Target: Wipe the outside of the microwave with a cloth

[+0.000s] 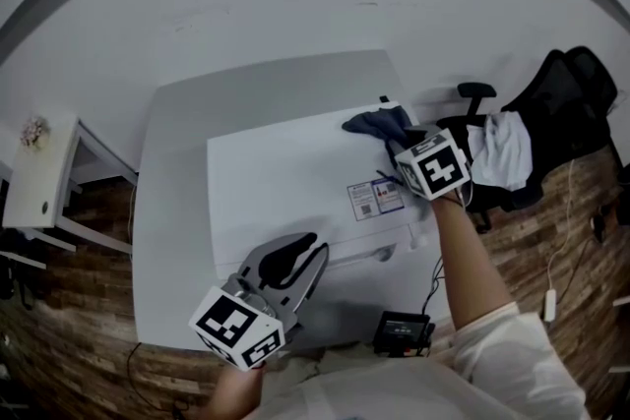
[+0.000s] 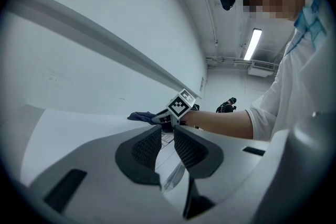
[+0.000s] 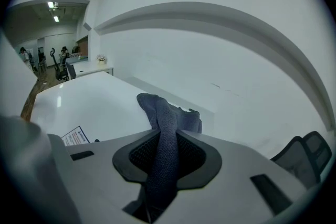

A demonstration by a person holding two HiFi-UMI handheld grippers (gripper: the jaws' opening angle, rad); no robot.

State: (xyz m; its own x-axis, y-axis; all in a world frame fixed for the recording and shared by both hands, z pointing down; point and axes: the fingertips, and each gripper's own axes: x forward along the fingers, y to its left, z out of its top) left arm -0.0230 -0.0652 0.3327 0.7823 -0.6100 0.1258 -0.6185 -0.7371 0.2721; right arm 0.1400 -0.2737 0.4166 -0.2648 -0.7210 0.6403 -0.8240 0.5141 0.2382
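The white microwave (image 1: pixel 285 182) stands on a grey table, and I look down on its top. A dark blue cloth (image 1: pixel 377 124) lies on the top's far right corner. My right gripper (image 1: pixel 392 143) is shut on the cloth (image 3: pixel 168 123), which runs up between the pads and spills onto the white top (image 3: pixel 94 107). My left gripper (image 1: pixel 313 246) hovers at the microwave's front edge, left of the middle. It is open with a narrow gap (image 2: pixel 167 131) and nothing between its pads. In the left gripper view the right gripper (image 2: pixel 167 118) and the cloth (image 2: pixel 142 116) show across the top.
A printed label (image 1: pixel 374 197) sits on the microwave top near the right gripper. The grey table (image 1: pixel 177 211) shows to the left and behind. A black device (image 1: pixel 402 331) lies at the front. An office chair (image 1: pixel 561 103) with a white garment (image 1: pixel 502 148) stands right; a small white side table (image 1: pixel 39 172) stands left.
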